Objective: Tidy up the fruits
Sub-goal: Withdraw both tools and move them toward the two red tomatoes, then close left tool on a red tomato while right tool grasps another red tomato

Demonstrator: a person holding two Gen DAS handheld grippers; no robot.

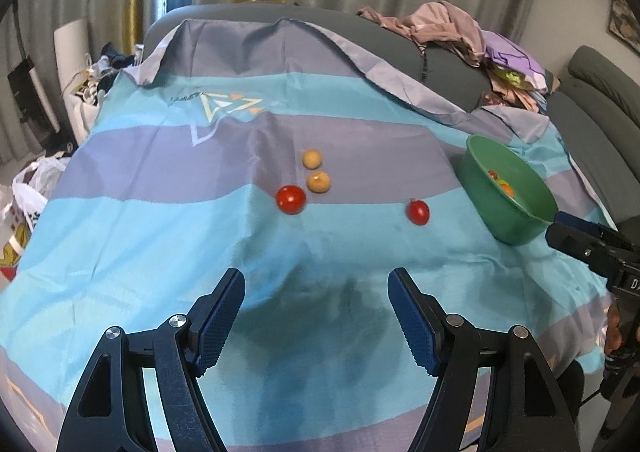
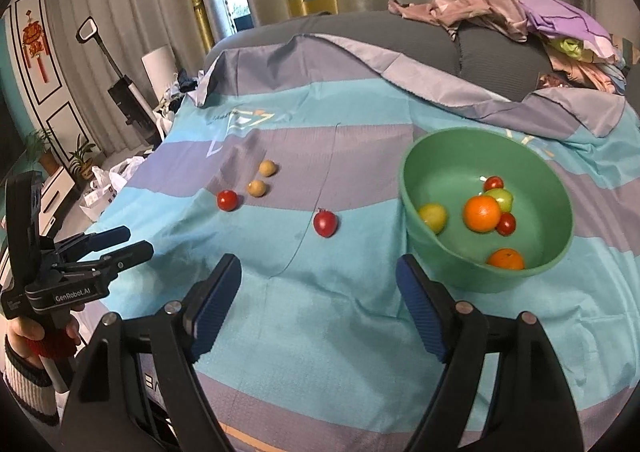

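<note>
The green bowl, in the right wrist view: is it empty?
No, the green bowl holds two oranges, two small red fruits and two yellow-green ones.

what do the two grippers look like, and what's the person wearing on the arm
Both grippers are black, with angular linkage arms, silver pivot bolts and ribbed blue pads. The left gripper carries white "GenRobot.AI" lettering on its body, seen from the right wrist view; the right gripper shows part of a white marking. The left hand grips a red handle; its sleeve is cream knit with dark stripes.
</note>
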